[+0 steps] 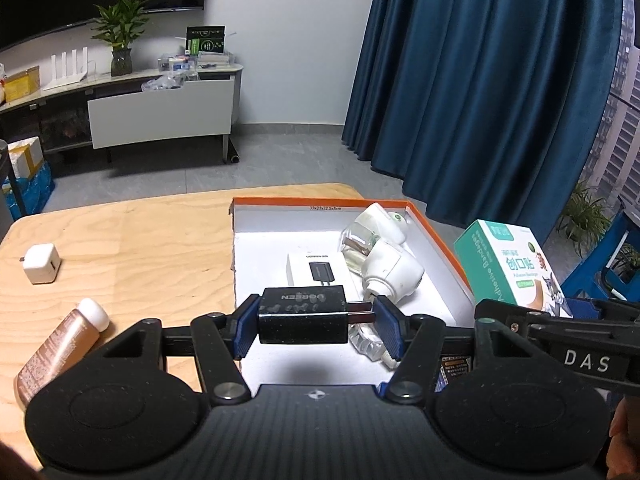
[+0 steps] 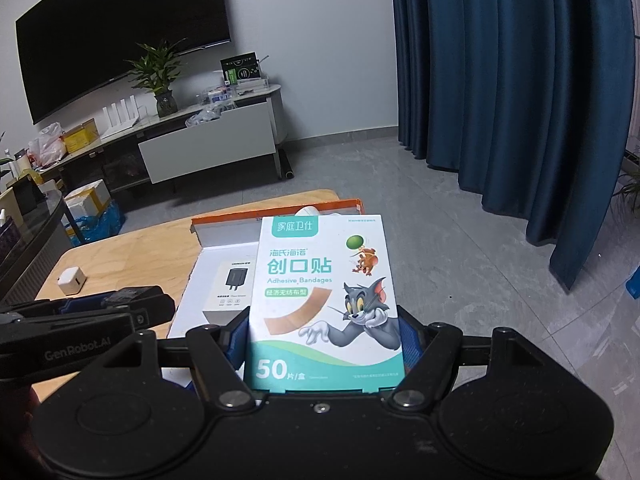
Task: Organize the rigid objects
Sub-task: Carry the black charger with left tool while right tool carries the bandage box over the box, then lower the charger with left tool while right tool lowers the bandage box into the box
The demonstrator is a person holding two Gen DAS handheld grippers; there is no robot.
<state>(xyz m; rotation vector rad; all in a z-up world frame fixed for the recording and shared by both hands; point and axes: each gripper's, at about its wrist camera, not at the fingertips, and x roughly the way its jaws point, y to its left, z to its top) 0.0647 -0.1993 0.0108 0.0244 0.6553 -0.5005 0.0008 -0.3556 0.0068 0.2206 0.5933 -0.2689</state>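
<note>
My left gripper [image 1: 316,322] is shut on a black UGREEN charger [image 1: 302,314], held just above the near part of the orange-rimmed white box [image 1: 436,236]. The box holds a white charger carton [image 1: 320,272] and white plug-in devices [image 1: 384,256]. My right gripper [image 2: 324,344] is shut on a teal-and-white adhesive bandage box [image 2: 324,300], held upright to the right of the orange box [image 2: 224,220]; the bandage box also shows in the left wrist view [image 1: 512,268]. A small white cube charger [image 1: 41,263] and a brown bottle with a white cap [image 1: 60,348] lie on the wooden table [image 1: 160,240].
The table's far edge drops to a grey floor. A blue curtain [image 1: 480,80] hangs behind on the right. A TV console with a plant [image 1: 120,28] stands at the far wall. The left gripper body [image 2: 80,320] shows at left in the right wrist view.
</note>
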